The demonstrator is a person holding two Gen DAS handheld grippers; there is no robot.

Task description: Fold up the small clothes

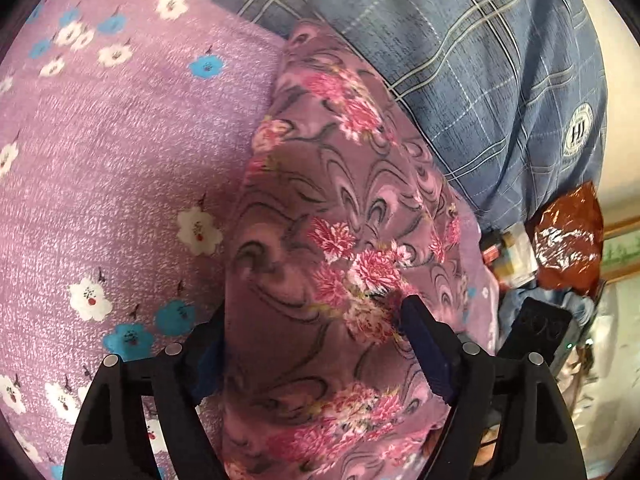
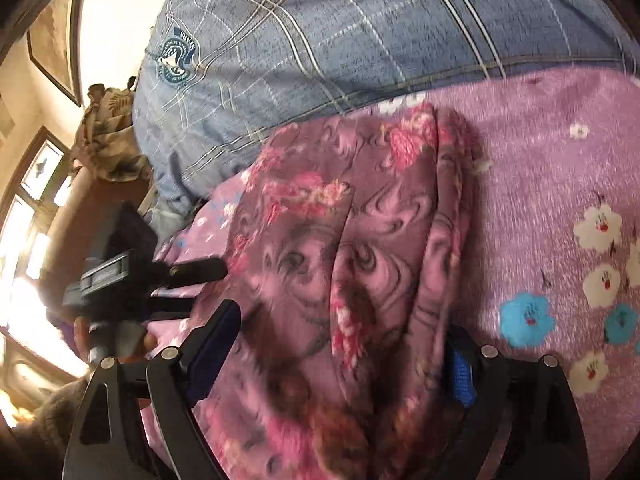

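While both my grippers stand wide over the bed, the small flowered garment (image 1: 340, 264) lies bunched in a long, narrow fold on the purple bedspread (image 1: 112, 168), with the blue checked quilt (image 1: 460, 60) heaped just behind it. My left gripper (image 1: 316, 344) has its jaws spread to either side of the near end of the cloth; the fabric runs between them, but I see no pad pressing on it, so I count it as let go. My right gripper (image 2: 344, 344) is the same: jaws wide, the garment passing between them and lying loose, nothing pinched. From the right wrist view I can also see my left gripper off to the side at the edge of the cloth.

What worries me is the fabric itself. It looks soft and fleecy, and the fold is rounded and thick, not flat, so I judge it could spring open or slump sideways once I draw back. If a fingertip (image 1: 416, 312) catches a layer as I pull away, it would drag the top ply and undo the fold. Closing again from here, I might take only the upper layer, or nip the bedspread underneath along with it, since the two purples lie touching.
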